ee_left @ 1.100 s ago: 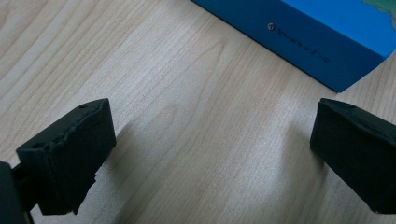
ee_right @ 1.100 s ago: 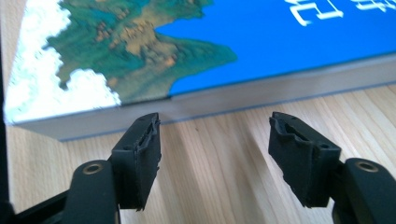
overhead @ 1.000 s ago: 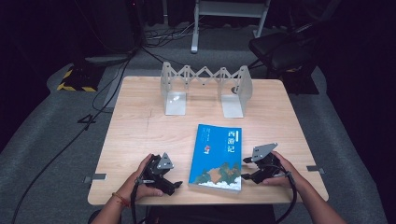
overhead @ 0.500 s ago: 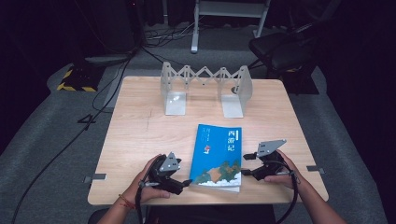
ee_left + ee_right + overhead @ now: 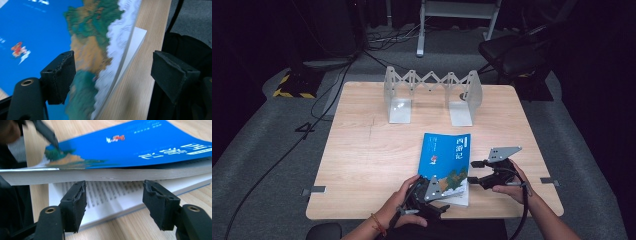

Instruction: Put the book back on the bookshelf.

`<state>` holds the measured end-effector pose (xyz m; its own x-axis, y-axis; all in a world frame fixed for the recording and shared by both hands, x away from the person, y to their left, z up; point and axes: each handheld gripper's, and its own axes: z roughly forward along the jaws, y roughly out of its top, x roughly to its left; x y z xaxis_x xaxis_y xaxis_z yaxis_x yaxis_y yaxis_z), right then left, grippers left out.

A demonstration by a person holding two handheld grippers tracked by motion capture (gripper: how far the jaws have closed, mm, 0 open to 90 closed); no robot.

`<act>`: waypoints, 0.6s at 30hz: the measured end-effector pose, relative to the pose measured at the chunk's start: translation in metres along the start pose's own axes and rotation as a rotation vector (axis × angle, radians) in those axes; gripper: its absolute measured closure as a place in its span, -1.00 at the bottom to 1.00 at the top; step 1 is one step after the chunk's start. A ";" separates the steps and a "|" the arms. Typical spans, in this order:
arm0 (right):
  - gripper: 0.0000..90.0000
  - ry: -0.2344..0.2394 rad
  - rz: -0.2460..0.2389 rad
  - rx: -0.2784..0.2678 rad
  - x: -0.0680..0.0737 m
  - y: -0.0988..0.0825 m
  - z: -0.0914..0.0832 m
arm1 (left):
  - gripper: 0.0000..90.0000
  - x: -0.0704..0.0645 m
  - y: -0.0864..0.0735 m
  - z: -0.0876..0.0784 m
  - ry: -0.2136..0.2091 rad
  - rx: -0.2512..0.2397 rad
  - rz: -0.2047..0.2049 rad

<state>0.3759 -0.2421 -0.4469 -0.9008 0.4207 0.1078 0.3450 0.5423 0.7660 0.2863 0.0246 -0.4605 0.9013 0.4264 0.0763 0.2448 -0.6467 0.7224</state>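
My left tool [image 5: 438, 198] had moved in from the bare table [image 5: 362, 150] to the near left corner of the blue book [image 5: 447, 160] since the frame one second before. In the left gripper view its jaws stood released, wide apart, with the cover's corner [image 5: 117, 50] raised between them and a white page [image 5: 136, 42] showing beneath. Nothing was clamped yet.

My right tool [image 5: 477, 172] had closed up to the book's right edge over the same interval. In the right gripper view its jaws were likewise released, set either side of the gap where the upper block of pages [image 5: 105, 173] had lifted off the lower pages [image 5: 112, 195]. The pads did not touch the paper.

The book lay flat near the table's near edge, right of centre, well apart from the folding metal bookend rack [image 5: 432, 95] at the far side.

Judgement: the book had started to open at its near corner. The approach stage appeared complete; the next step called for gripping the raised cover and pages.
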 end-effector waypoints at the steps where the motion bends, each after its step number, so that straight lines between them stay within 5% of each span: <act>1: -0.20 0.001 0.008 -0.006 0.000 0.001 0.000 | -0.50 -0.002 0.002 0.005 0.017 0.006 0.001; 7: -0.20 -0.017 0.023 -0.032 0.004 0.008 0.002 | -0.36 -0.010 0.011 0.021 0.107 -0.012 0.004; 10: -0.20 -0.017 0.028 -0.045 0.005 0.011 0.003 | -0.14 -0.007 0.014 0.021 0.153 -0.033 -0.021; 11: -0.20 -0.019 0.025 -0.048 0.005 0.012 0.003 | 0.09 -0.005 0.015 0.020 0.175 -0.023 -0.007; 18: -0.23 -0.021 0.052 -0.066 0.001 0.010 0.004 | 0.55 0.002 0.015 0.007 0.160 -0.057 -0.007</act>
<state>0.3790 -0.2338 -0.4415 -0.8761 0.4627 0.1355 0.3724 0.4710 0.7997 0.2937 0.0117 -0.4543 0.8303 0.5289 0.1759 0.2260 -0.6080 0.7611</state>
